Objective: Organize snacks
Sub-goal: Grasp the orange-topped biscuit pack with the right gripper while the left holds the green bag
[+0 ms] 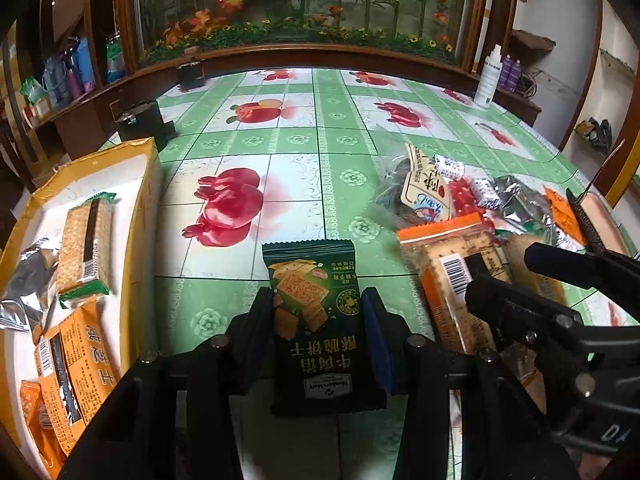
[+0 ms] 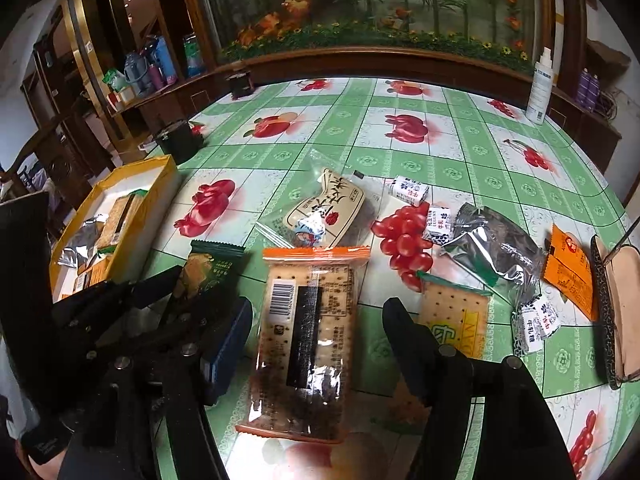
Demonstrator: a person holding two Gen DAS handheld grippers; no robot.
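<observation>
Left gripper (image 1: 318, 322) is clamping a dark green foil biscuit packet (image 1: 314, 308) between its two black fingers; both pads are pressing on the packet's sides, and the packet's sealed top edge is sticking out ahead of the fingertips. To this gripper's left, a yellow cardboard box with a white inside (image 1: 140, 216) is sitting on the green-and-white fruit-print tablecloth (image 1: 296, 140). Inside the box are lying a green-trimmed sesame bar packet (image 1: 84, 248), a crumpled silver foil wrapper (image 1: 24, 288) and orange snack packets (image 1: 72, 368).

Right gripper (image 2: 318, 332) is standing with its jaws apart, straddling a clear cracker packet with orange sealed ends (image 2: 306, 332). The packet is lying flat between the fingers, barcode side up, and neither pad is touching it; a gap is showing on each side. Just beyond the right finger, a second cracker packet with a green seal and yellow label (image 2: 456, 312) is resting partly behind that finger.

Ahead of the right gripper, a cream-labelled clear bag of dark dried fruit (image 2: 328, 212) is lying on the cloth. Further right are scattered small white milk-candy wrappers (image 2: 410, 190), a silver foil pouch (image 2: 496, 248) and an orange sachet (image 2: 570, 268). At the far right an open spectacle case (image 2: 616, 312) is lying near the table edge.
</observation>
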